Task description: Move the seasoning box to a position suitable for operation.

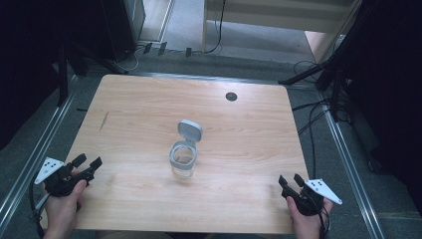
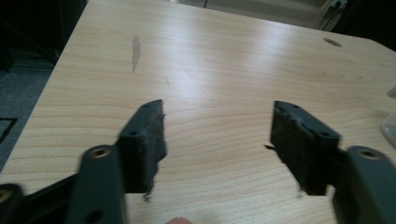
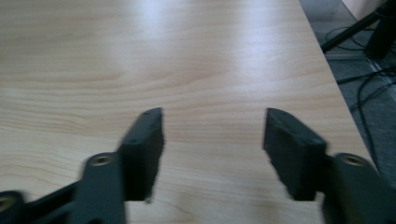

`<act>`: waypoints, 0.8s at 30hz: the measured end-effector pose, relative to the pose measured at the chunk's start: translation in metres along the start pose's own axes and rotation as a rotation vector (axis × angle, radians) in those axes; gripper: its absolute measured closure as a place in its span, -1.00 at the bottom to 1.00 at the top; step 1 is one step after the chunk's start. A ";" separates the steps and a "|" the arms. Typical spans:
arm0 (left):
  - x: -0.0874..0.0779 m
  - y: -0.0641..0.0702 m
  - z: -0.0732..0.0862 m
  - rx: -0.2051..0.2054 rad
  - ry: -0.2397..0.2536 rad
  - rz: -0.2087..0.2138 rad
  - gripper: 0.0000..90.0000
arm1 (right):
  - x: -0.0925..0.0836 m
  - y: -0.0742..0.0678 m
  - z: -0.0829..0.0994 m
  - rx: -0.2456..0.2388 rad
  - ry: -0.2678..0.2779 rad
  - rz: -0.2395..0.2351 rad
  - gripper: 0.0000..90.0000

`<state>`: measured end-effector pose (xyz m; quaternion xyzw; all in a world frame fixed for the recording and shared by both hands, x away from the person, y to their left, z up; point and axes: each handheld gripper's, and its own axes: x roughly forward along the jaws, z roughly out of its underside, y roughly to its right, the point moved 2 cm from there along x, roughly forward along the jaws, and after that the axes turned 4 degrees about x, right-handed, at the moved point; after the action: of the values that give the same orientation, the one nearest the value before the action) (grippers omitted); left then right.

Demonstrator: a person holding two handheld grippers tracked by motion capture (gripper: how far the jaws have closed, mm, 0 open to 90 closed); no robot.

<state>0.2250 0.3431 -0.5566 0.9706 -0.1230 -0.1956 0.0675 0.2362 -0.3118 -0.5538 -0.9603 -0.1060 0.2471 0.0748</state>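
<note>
**A:** Start big. What's in front of you?

**B:** The wooden table (image 1: 149,114), with a clear jar (image 1: 182,162) standing near its middle, well apart from both of my tools. It has a grey collar and a grey flip lid (image 1: 190,130) hinged open at the back.

**A:** And your tools?

**B:** My left gripper (image 1: 89,164) sits at the near left corner and my right gripper (image 1: 291,180) at the near right edge. Both have their jaws spread wide, with nothing between them. In my left gripper view only a sliver of the jar (image 2: 390,126) shows at the right edge; my right gripper view shows bare wood.

**A:** What could go wrong?

**B:** I'd judge the jar tips easily. It's light-looking and tall for its base, so a one-sided push from one jaw could topple or slide it. The raised lid is another risk: catching it on the way in could snap it shut or drag the jar over.

**A:** How does it point?

**B:** Its long axis is upright, mouth up. The lid leans away from me, toward the far edge.
</note>
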 end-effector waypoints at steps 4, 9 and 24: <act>0.007 0.011 -0.005 -0.010 -0.030 0.032 0.23 | 0.001 -0.016 -0.004 0.015 0.008 -0.083 0.37; 0.020 0.034 -0.018 -0.010 -0.073 0.112 0.54 | 0.010 -0.050 -0.016 0.013 -0.004 -0.137 0.65; 0.064 0.115 -0.043 0.094 -0.139 0.294 1.00 | 0.035 -0.135 -0.035 -0.055 -0.014 -0.337 1.00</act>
<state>0.2747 0.2190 -0.5194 0.9285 -0.2768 -0.2442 0.0414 0.2605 -0.1763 -0.5131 -0.9288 -0.2729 0.2346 0.0882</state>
